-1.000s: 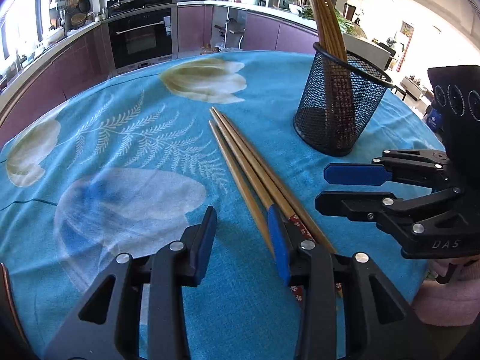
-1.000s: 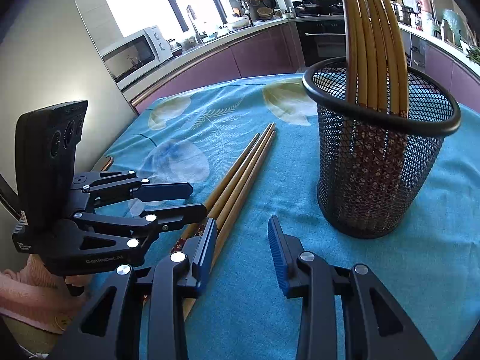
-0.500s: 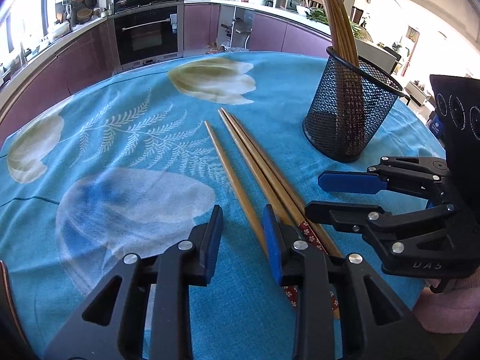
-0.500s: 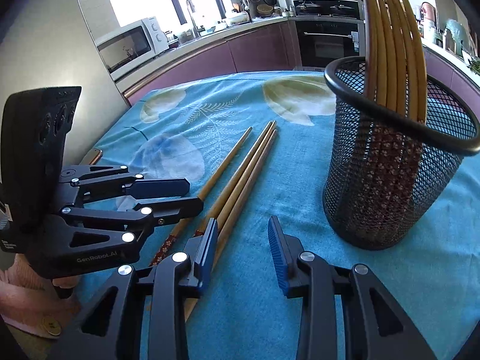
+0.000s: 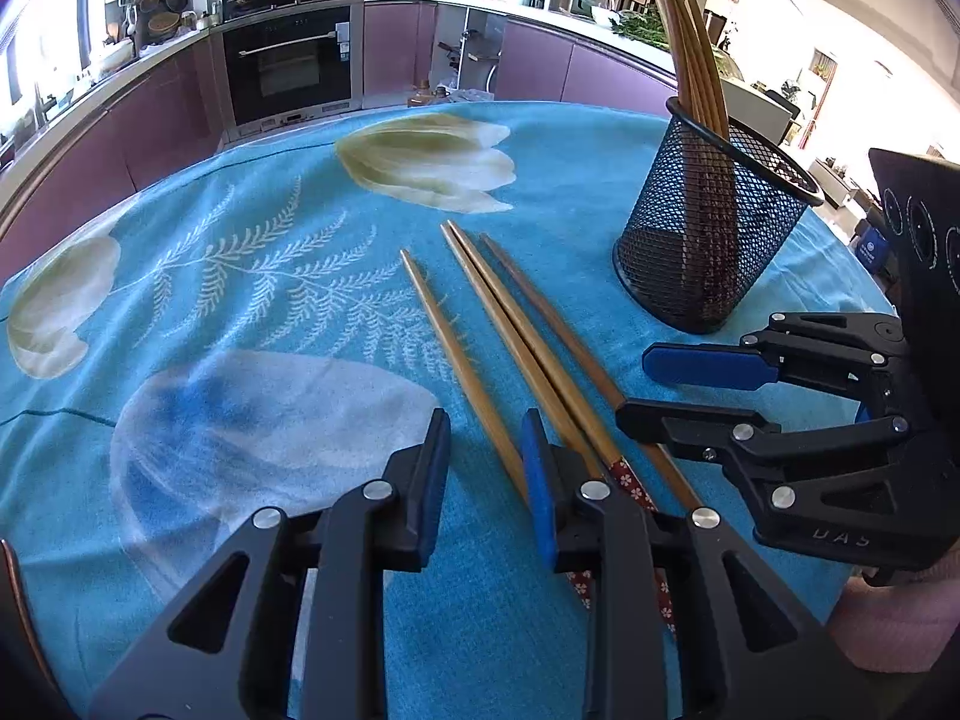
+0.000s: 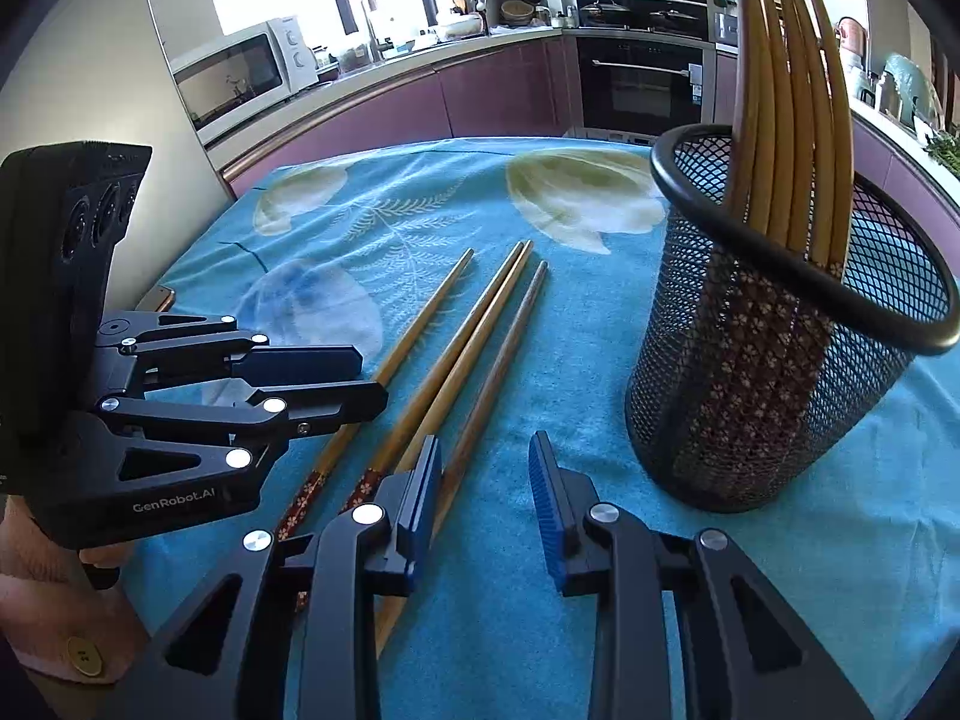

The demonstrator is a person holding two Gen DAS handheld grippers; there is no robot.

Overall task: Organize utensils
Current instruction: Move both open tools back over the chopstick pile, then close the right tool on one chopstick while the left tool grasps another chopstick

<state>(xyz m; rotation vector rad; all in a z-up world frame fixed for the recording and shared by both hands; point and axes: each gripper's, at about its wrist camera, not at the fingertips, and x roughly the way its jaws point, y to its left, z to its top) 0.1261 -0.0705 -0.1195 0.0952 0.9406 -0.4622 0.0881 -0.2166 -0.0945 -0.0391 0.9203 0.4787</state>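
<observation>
Now the counter (image 5: 252,276) carries a blue flowered cloth. On it stands a black mesh cup (image 6: 774,372) with chopsticks inside. Four loose chopsticks (image 5: 516,336) lie beside it. The left tongs (image 5: 485,480) and right tongs (image 6: 485,498) hover half open, holding nothing.
</observation>
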